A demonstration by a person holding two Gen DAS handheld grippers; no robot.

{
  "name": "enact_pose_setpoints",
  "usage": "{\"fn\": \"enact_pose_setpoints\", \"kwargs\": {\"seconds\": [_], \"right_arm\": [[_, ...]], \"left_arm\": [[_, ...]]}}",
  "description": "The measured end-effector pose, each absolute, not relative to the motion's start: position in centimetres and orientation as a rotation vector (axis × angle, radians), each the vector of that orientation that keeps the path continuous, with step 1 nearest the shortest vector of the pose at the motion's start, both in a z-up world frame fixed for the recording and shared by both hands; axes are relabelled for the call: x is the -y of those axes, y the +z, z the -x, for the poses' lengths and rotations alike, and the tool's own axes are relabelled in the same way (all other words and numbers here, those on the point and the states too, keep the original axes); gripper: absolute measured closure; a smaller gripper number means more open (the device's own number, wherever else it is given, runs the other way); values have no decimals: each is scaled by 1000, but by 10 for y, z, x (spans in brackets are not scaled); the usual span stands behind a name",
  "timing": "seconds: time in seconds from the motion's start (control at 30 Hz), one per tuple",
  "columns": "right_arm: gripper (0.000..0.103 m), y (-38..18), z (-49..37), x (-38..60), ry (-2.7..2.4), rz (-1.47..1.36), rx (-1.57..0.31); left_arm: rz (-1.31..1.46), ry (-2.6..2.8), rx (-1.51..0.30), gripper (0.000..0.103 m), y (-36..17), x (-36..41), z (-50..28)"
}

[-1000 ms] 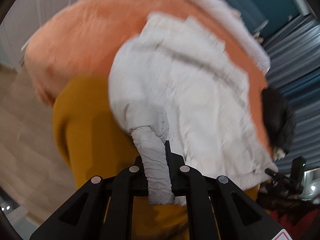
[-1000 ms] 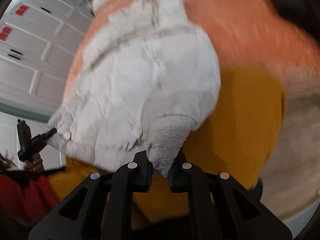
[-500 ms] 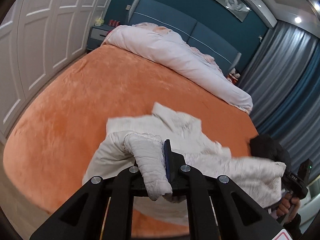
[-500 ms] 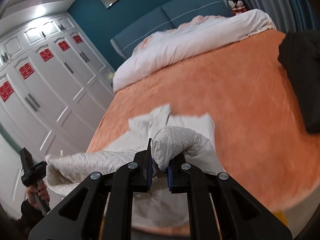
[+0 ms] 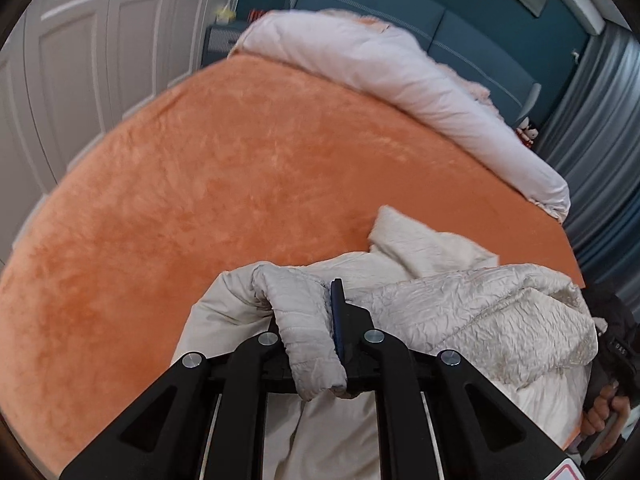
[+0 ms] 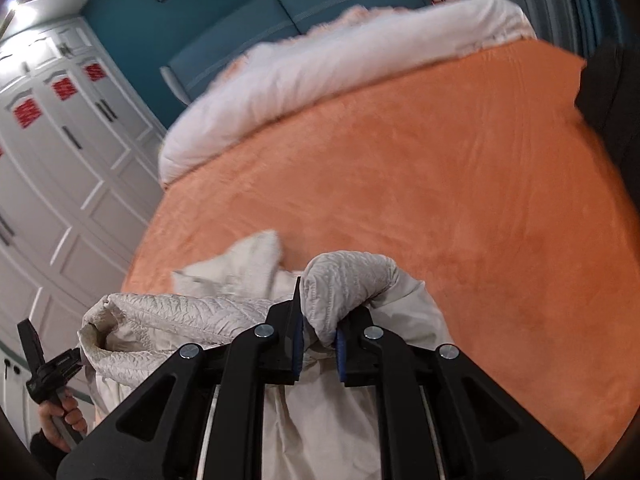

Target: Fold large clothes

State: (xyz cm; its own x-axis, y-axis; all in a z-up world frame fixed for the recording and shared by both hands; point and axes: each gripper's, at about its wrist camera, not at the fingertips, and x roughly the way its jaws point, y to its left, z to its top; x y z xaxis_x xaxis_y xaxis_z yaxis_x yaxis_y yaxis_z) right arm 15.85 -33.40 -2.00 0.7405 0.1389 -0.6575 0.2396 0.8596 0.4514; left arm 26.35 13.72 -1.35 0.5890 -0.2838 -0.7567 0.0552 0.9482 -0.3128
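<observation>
— Where is the jacket (image 5: 460,304)?
— At the near edge of the orange bed (image 5: 224,184), partly lifted between both grippers.
— And the claws?
— The left gripper (image 5: 316,320) pinches a bunched fold; the right gripper (image 6: 318,320) pinches another fold. A white duvet (image 5: 400,76) lies at the far end.

A bedroom: orange-covered bed (image 5: 240,184) (teal headboard (image 5: 460,36)), white wardrobes (image 6: 60,152)

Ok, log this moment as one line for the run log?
step: fold jacket | left gripper: shut on jacket | right gripper: shut on jacket | jacket: lifted at near edge of bed
</observation>
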Motion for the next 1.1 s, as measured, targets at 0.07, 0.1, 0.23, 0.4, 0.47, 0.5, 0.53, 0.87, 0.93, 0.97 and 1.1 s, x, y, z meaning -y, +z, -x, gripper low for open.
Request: {"fn": "enact_pose_setpoints", "kwargs": {"seconds": [0.07,0.1,0.23,0.4,0.47,0.5,0.53,0.87,0.93,0.97,1.1], "right_arm": [[90,-42,-170,338,-73,-568,-777],[90,-49,-174,337,-80,-572,-786],[89,-67,-178,338,-94,-569,-799],[87,-83,-179,339,-95,-579,-804],[85,-79,-175,342,-82,-621,-794],[82,-72,-168,345,-74,-651,-779],[80,-62,-162,349,-64,-668,-754],[74,19,-107,338,-12,-530,-549],[73,6,-124,351,8,-609,-609],[73,-4,-138,357,8,-646,-681],[65,10,-130,363,14,-664,-668]], "left_arm": [[272,-195,-950,92,-33,-136,-273],[270,-193,-954,92,-39,-136,-276],[237,-184,-947,88,-60,-128,-283],[203,-187,-942,88,-77,-122,-287],[229,-176,-938,88,-69,-126,-285],[242,-171,-929,88,-60,-127,-281],[252,-173,-909,87,-50,-130,-277],[315,-316,-756,87,51,-154,-242],[280,-308,-821,87,38,-148,-260],[253,-299,-865,87,28,-145,-269],[294,-264,-947,87,17,-160,-270]]}}
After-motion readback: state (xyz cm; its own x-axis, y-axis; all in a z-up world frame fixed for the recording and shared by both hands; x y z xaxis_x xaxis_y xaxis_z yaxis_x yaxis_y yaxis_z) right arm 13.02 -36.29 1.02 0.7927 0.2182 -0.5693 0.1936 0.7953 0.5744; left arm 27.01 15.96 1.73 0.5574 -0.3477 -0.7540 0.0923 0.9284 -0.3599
